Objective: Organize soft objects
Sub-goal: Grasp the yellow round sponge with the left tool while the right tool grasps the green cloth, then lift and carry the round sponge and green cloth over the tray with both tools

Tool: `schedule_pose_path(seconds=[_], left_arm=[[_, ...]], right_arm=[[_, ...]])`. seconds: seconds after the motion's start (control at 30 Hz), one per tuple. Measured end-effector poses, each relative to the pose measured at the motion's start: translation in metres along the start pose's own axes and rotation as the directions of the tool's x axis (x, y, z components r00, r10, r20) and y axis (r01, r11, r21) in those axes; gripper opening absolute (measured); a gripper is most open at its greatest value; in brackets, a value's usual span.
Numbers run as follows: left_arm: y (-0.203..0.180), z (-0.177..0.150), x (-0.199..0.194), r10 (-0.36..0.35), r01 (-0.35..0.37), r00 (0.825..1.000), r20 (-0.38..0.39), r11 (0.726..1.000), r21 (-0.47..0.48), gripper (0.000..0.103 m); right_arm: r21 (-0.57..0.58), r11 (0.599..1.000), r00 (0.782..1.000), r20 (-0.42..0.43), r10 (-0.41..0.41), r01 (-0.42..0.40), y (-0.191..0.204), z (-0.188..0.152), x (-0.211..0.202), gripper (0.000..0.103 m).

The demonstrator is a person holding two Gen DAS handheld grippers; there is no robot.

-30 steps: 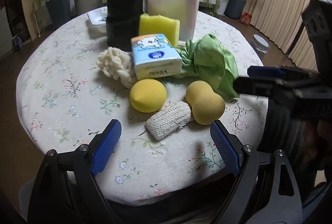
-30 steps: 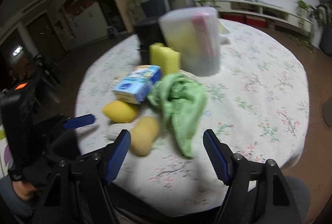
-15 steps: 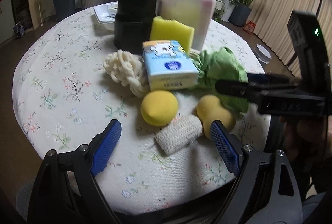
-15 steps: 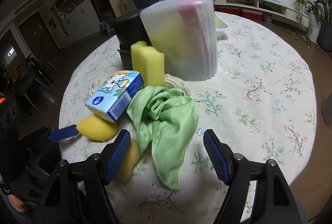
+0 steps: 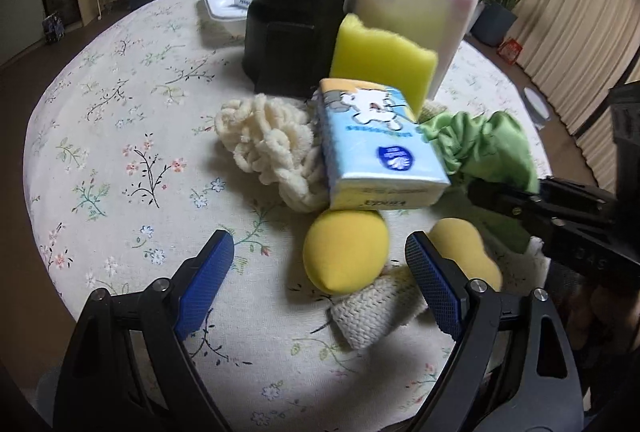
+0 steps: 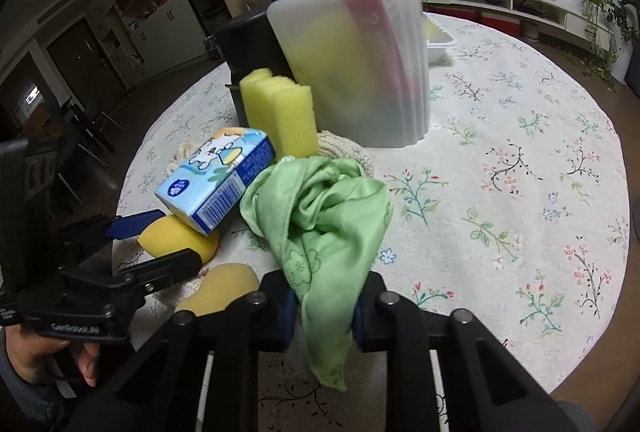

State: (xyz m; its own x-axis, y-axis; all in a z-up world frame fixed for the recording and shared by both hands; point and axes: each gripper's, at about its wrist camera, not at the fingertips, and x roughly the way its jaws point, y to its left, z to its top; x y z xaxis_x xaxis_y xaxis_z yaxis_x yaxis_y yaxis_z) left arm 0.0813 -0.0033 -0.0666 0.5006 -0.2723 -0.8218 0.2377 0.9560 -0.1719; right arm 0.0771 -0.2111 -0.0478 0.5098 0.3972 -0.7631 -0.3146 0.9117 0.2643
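Pinching a fold of the green cloth [image 6: 320, 216] between its blue pads, the right gripper [image 6: 325, 314] is seen narrowed onto the fabric, whose lower corner hangs below the fingers while the bunched remainder lies just ahead on the floral tablecloth [image 6: 520, 160]. Ahead and to the left of that gripper, a blue tissue pack [image 6: 216, 178] is propped at a tilt against a yellow sponge [image 6: 280, 112], and beyond these a translucent plastic container [image 6: 356, 60] and a black canister [image 6: 248, 48] are stood side by side. Only the right wrist view shows the pinch itself; in the left wrist view that gripper is seen from the side as a dark bar in front of the cloth.

The left gripper [image 5: 320, 276] is held wide, nothing between its fingers. Just ahead of it, toward the right finger, a round yellow sponge [image 5: 346, 252] is seen, with a peanut-shaped yellow sponge [image 5: 460, 244] partly hidden behind that finger and a knitted white scrubber [image 5: 372, 316] touching both. Farther ahead, a cream chenille puff [image 5: 268, 144] is pressed against the tissue pack's left side; it is almost wholly hidden in the right wrist view. A white tray [image 5: 224, 0] is seen behind the canister.
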Motion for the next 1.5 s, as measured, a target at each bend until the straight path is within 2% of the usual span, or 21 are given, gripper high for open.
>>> schedule_pose_path(seconds=[0.2,0.3,0.33,0.5,0.57,0.8,1.13,1.5], left_arm=[[-0.003,0.005,0.004,0.028,-0.028,1.0,-0.012,1.0,0.005,0.085],[-0.004,0.006,0.004,0.044,-0.044,0.999,-0.008,0.999,0.007,0.071],[-0.004,0.006,0.004,0.036,-0.036,0.999,-0.008,0.999,0.006,0.068],[-0.011,0.006,0.004,-0.007,0.007,1.0,-0.009,1.0,0.017,0.043],[-0.013,0.004,0.003,-0.017,0.017,1.0,-0.007,1.0,0.02,0.038],[-0.012,0.005,0.004,-0.033,0.034,0.999,-0.024,0.999,0.029,0.037],[-0.016,0.0,-0.002,-0.04,0.04,0.999,0.006,0.999,0.036,0.034],[-0.016,-0.001,-0.031,-0.06,0.058,0.995,0.077,0.998,0.031,0.033]], right_arm=[[-0.024,0.999,0.998,0.05,-0.03,0.032,0.004,0.001,-0.013,0.017],[-0.019,0.999,0.998,0.055,-0.033,0.034,0.004,0.0,-0.017,0.017],[-0.012,0.999,0.998,0.053,-0.031,0.032,0.003,0.0,-0.017,0.017],[-0.002,1.0,0.998,0.056,-0.021,0.021,0.001,-0.002,-0.02,0.017],[0.002,1.0,0.999,0.047,-0.02,0.02,-0.002,-0.003,-0.018,0.016],[0.011,1.0,0.999,0.042,0.01,-0.01,-0.005,-0.007,-0.018,0.014],[0.007,1.0,0.998,0.058,0.003,-0.004,-0.003,-0.01,-0.025,0.013],[-0.008,1.0,0.997,0.079,0.004,-0.004,0.002,-0.01,-0.041,0.01]])
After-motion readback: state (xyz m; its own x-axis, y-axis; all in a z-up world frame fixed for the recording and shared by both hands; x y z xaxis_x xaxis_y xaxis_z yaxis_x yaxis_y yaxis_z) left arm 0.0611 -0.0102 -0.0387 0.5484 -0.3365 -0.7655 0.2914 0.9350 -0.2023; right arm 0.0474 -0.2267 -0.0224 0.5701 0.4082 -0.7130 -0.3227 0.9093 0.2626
